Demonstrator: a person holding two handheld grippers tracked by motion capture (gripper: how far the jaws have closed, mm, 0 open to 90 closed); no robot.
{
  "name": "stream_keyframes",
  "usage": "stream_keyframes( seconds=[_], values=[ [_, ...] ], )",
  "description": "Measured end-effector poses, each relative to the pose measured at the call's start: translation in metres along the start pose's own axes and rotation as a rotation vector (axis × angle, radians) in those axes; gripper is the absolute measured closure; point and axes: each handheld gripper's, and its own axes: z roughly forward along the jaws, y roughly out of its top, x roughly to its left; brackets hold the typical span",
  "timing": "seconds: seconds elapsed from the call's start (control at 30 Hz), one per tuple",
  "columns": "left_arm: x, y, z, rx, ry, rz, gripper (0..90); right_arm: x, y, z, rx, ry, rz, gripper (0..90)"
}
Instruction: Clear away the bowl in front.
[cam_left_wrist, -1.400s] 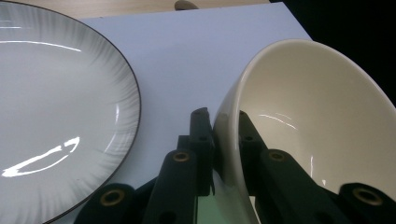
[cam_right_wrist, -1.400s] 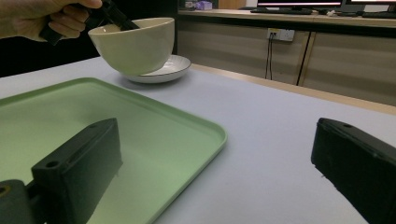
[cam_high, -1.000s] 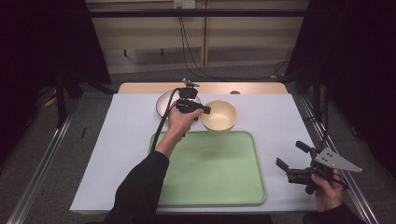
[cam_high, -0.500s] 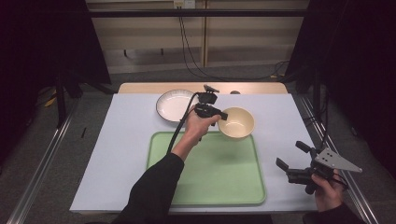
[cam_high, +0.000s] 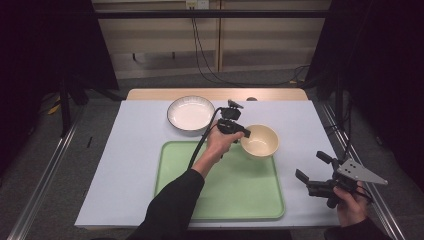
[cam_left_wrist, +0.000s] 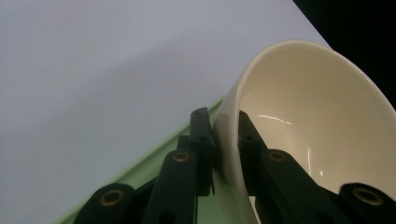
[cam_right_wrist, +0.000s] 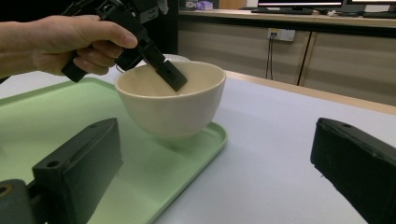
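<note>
Bowl (cam_high: 259, 141), cream, glazed, rigid and breakable, likely slick: we judge the rim the hold, where our left gripper (cam_high: 243, 135) pinches its wall; right gripper (cam_high: 311, 173) spread, empty.

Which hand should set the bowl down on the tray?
Left. The left gripper already clamps the bowl by its rim, just above the tray corner. The right gripper is open, off beside the tray.

We count two tools: left tool (cam_high: 245, 134), right tool (cam_high: 312, 170). One cream bowl (cam_high: 260, 142), one white plate (cam_high: 190, 113), one green tray (cam_high: 225, 192), one bench (cam_high: 135, 150); possibly more behind, too dark.
</note>
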Motion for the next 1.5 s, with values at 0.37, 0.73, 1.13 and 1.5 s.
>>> stream_keyframes(
  seconds=[0.37,0.73,1.13,1.5],
  values=[
    [0.000,-0.007,0.012,0.029,-0.006,0.004,81.8,0.000,0.000,0.000,0.004,-0.002,-0.002,1.5],
    [0.002,-0.013,0.019,0.042,0.005,0.004,81.5,0.000,0.000,0.001,0.005,-0.001,-0.002,1.5],
    [-0.002,-0.014,0.020,0.044,0.033,0.072,82.0,0.000,0.000,0.001,0.005,-0.003,-0.002,1.5],
    [0.000,-0.017,0.023,0.027,0.031,0.073,74.7,0.000,0.000,0.001,0.005,-0.002,-0.001,1.5]
  ],
)
